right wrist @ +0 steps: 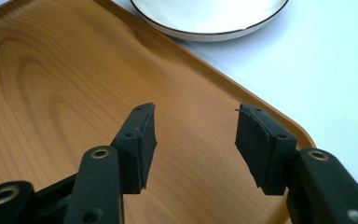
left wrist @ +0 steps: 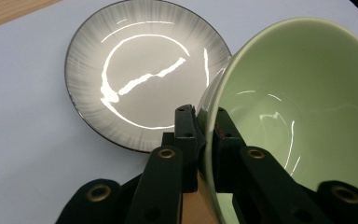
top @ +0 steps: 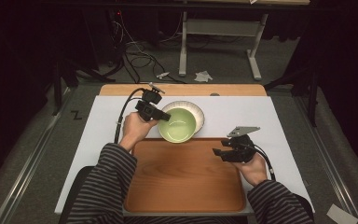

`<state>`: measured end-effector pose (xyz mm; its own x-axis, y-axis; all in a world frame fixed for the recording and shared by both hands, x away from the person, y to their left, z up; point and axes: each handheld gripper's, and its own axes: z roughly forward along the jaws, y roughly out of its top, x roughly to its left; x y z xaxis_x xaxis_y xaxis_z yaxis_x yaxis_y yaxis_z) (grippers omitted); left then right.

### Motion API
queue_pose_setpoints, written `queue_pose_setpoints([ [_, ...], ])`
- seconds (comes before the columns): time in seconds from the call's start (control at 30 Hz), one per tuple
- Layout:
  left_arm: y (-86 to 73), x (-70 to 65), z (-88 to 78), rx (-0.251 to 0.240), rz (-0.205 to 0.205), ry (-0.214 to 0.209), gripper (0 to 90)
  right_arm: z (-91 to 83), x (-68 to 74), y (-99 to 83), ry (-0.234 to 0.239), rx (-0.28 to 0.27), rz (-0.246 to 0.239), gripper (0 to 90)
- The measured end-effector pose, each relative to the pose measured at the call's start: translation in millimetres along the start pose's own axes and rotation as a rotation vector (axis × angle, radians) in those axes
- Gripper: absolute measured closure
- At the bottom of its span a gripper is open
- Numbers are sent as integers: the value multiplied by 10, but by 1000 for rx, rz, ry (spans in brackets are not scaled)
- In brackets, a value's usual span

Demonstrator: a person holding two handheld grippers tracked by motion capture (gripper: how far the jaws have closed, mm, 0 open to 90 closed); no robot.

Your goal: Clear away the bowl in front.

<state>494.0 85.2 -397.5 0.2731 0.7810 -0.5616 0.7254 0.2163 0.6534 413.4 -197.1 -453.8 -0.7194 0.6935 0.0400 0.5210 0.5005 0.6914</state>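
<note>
High view: left gripper (top: 165, 116) jaws pinch the green bowl (top: 177, 125); right gripper (top: 220, 152) jaws gape. Keep it level, lower gently onto the tray (top: 184, 177).

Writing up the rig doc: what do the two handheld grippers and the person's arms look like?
Both the left gripper and the right gripper are black, with two flat-padded jaws on linkage arms pinned by brass-ringed eyelets. A black cable trails from the left one, another from the right. A grey three-cornered plate tops the right gripper; a small grey plate tops the left. The sleeves are dark with thin grey stripes.
</note>
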Motion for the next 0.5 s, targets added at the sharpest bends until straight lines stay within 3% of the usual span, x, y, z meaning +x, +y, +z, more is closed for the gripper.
queue_pose_setpoints([
  [0.13, -38, -51, -63, 14, 31, -13, 844, 5, 4, 1, -3, 4, -17, 492],
  [0.33, -114, -90, -130, 19, 27, -41, 844, 6, -1, 0, 0, 5, -9, 490],
  [0.5, -221, -115, -164, 56, 38, -55, 844, 17, 7, -2, 10, 7, -8, 489],
])
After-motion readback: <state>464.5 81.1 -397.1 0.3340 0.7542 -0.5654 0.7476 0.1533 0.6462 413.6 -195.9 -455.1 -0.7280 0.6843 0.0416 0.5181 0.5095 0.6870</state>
